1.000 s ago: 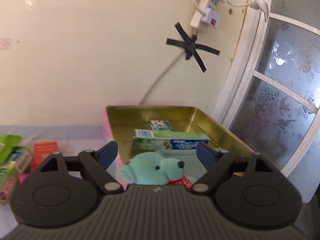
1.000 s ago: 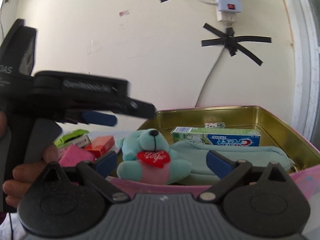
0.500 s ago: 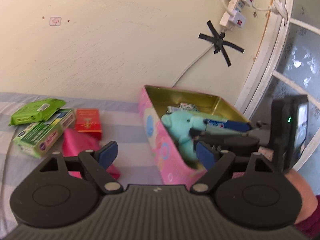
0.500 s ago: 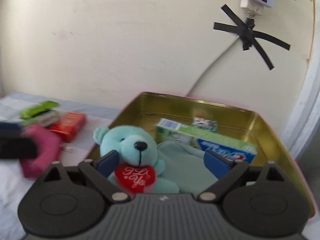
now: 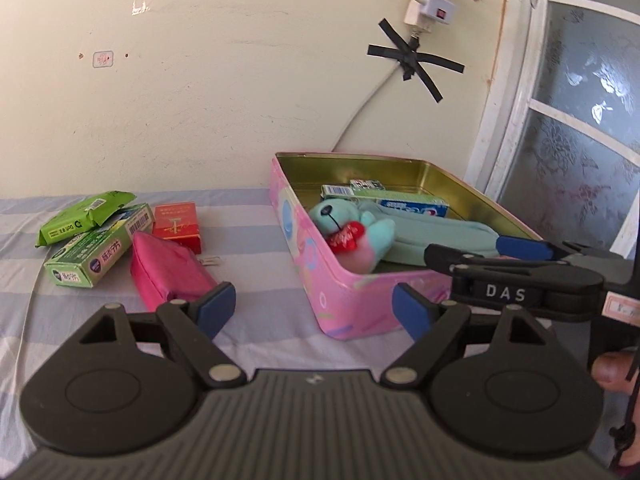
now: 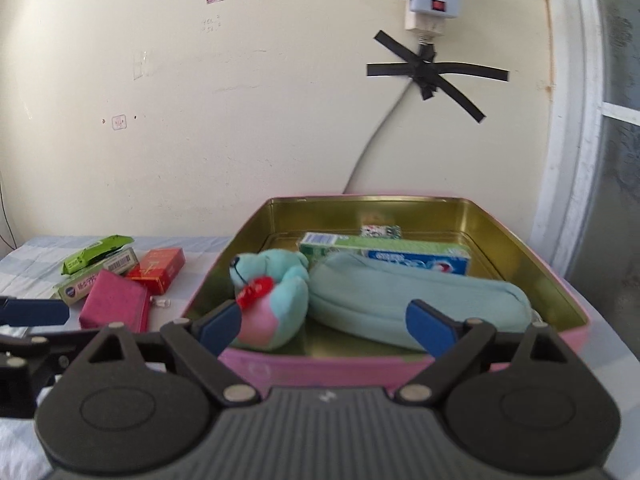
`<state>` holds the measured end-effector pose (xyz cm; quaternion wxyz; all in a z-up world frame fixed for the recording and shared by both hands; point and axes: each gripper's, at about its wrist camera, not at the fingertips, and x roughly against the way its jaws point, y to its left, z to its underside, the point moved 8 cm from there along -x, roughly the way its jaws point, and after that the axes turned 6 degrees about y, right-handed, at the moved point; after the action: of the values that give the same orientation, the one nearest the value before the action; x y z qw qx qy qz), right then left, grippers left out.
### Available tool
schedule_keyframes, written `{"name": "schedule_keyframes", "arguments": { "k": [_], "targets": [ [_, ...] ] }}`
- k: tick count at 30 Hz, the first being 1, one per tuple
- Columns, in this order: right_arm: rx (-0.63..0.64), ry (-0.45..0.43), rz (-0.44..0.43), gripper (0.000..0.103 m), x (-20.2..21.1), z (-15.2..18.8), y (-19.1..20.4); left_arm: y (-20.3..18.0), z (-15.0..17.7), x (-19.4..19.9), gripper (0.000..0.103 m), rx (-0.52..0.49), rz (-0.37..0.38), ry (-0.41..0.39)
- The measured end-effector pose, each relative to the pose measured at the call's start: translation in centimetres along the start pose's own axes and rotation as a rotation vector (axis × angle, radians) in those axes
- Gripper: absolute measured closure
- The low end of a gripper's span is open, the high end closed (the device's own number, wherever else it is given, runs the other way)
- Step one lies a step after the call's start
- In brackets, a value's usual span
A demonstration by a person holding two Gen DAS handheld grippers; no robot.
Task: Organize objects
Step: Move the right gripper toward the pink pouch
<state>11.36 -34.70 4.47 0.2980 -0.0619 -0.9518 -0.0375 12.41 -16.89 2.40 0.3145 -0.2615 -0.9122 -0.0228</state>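
Note:
A pink tin with a gold inside (image 5: 344,292) (image 6: 560,280) holds a teal teddy bear (image 5: 352,228) (image 6: 276,284), a pale green pouch (image 5: 436,240) (image 6: 400,296), a toothpaste box (image 5: 400,202) (image 6: 400,252) and a small packet (image 6: 380,231). Left of the tin lie a pink pouch (image 5: 168,272) (image 6: 114,310), a red box (image 5: 178,226) (image 6: 158,270), a green box (image 5: 96,250) (image 6: 92,276) and a green wipes pack (image 5: 84,216) (image 6: 98,252). My left gripper (image 5: 314,312) is open and empty, in front of the tin's near left corner. My right gripper (image 6: 324,326) is open and empty at the tin's near rim.
The striped cloth (image 5: 248,292) covers the surface. A cream wall with a taped cable and power strip (image 6: 430,4) stands behind. A frosted window (image 5: 580,152) is at the right. The right gripper's body (image 5: 528,276) crosses the left wrist view.
My left gripper has drawn back out of the tin and to the left, so the loose items show. The teddy bear now lies on its side. My right gripper stays open near the tin.

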Motion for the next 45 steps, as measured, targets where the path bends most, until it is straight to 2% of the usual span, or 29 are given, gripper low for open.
{"name": "schedule_keyframes", "arguments": {
  "k": [8,16,28,39,42,45],
  "targets": [
    [-0.035,-0.002,0.010,0.010,2.2,1.8,-0.9,0.1,1.7,0.9,0.016,-0.026,-0.064,0.001],
    [-0.040,-0.001,-0.003,0.006,3.7,3.6,0.1,1.9,3.7,0.9,0.014,-0.024,-0.143,0.021],
    [0.014,0.067,-0.042,0.005,2.1,6.2,3.5,7.2,5.5,0.2,0.014,0.014,-0.279,0.039],
    [0.087,0.118,-0.084,0.004,0.3,7.3,7.8,12.3,5.2,0.3,0.013,0.056,-0.350,0.023],
    [0.096,0.131,-0.119,0.004,-0.1,7.4,9.2,14.8,4.8,0.6,0.013,0.094,-0.387,0.010],
    [0.125,0.142,-0.169,0.004,-0.4,7.5,11.3,17.8,4.7,1.1,0.013,0.177,-0.418,-0.006]
  ]
}}
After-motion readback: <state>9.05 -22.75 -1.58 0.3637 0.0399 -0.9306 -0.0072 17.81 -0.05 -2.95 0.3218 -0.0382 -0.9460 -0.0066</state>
